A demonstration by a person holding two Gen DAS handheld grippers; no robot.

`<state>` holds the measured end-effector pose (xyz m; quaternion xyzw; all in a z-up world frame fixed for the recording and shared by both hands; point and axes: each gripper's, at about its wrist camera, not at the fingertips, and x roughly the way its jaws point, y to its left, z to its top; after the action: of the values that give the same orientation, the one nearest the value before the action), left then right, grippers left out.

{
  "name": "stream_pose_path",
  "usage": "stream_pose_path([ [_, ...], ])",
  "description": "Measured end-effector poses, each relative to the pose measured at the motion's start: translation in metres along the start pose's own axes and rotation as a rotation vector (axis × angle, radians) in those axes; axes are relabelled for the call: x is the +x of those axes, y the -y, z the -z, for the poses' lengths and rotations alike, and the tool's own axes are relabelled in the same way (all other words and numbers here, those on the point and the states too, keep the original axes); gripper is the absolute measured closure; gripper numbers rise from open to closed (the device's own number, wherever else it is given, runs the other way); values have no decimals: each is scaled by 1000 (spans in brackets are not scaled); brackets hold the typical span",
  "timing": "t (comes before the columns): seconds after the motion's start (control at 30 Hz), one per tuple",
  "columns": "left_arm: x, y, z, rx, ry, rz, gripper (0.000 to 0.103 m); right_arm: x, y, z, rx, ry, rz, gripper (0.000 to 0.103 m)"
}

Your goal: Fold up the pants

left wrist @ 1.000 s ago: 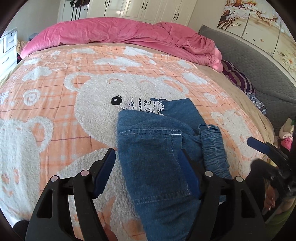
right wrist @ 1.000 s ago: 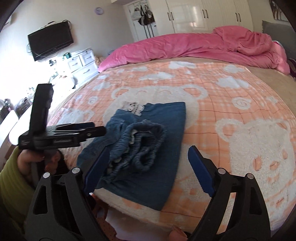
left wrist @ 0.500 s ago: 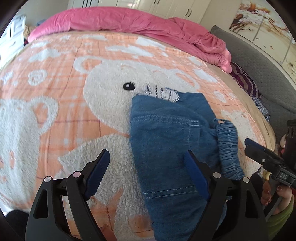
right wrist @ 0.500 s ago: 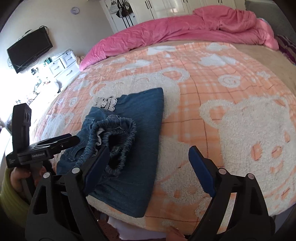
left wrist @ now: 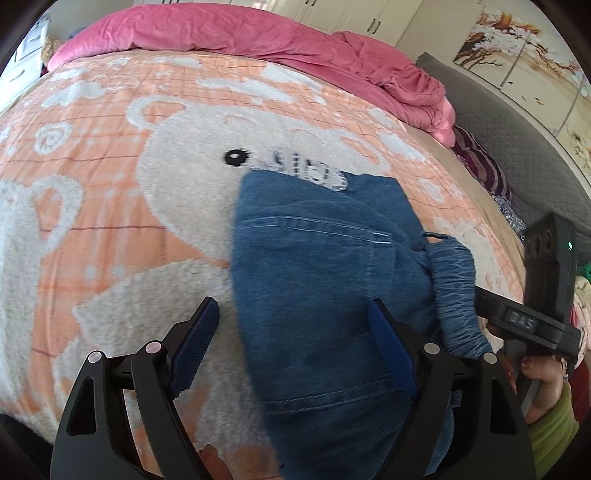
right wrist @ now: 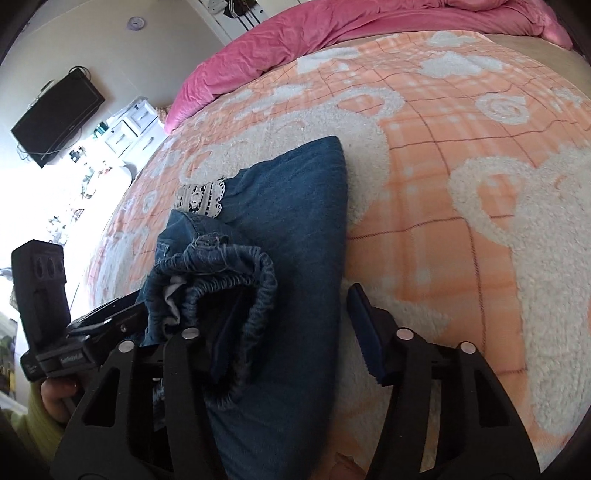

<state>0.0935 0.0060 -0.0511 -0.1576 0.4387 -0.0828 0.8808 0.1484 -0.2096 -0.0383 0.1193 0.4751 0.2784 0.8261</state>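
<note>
Across the bed spreads an orange checked blanket (left wrist: 110, 221) with white fleecy bears, a pink duvet (left wrist: 229, 29) heaped along its far edge. From the left wrist view, the blue denim pants (left wrist: 317, 280) lie folded on the near part of the blanket, a strip of white lace (left wrist: 306, 171) peeking from their far end and the gathered elastic waistband (left wrist: 456, 295) bunched on their right side. The left gripper (left wrist: 295, 347) hangs over them with its blue-padded fingers wide apart, clasping nothing; the other tool shows at the right. From the right wrist view, the pants (right wrist: 295, 229) sit left of centre, waistband (right wrist: 236, 280) rumpled on top. The right gripper (right wrist: 280, 328) is spread wide too, its left finger hidden behind the waistband, the right finger over bare blanket (right wrist: 461, 184). On the far left wall hangs a television (right wrist: 55, 118).
</note>
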Motion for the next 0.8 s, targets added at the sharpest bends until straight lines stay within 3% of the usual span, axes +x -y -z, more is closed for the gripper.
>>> stream_pose_path([
  [0.1, 3, 8, 1, 22, 7, -24, 23, 6, -3, -1, -5, -2, -17, 74],
  [0.17, 3, 11, 2, 25, 13, -24, 25, 5, -3, 1, 16, 12, -26, 76],
  [0.37, -5, 19, 1, 45, 48, -23, 63, -5, -17, 6, -19, 66, 2, 90],
  [0.43, -11, 21, 1, 53, 71, -25, 70, -12, -25, 8, -47, 92, 19, 91],
  [0.63, -33, 32, -5, 85, 137, -23, 74, -32, -55, 4, -143, 165, 24, 92],
  [0.8, -45, 31, -30, 77, 199, -46, 74, -38, -77, -15, -232, 216, 37, 92],
])
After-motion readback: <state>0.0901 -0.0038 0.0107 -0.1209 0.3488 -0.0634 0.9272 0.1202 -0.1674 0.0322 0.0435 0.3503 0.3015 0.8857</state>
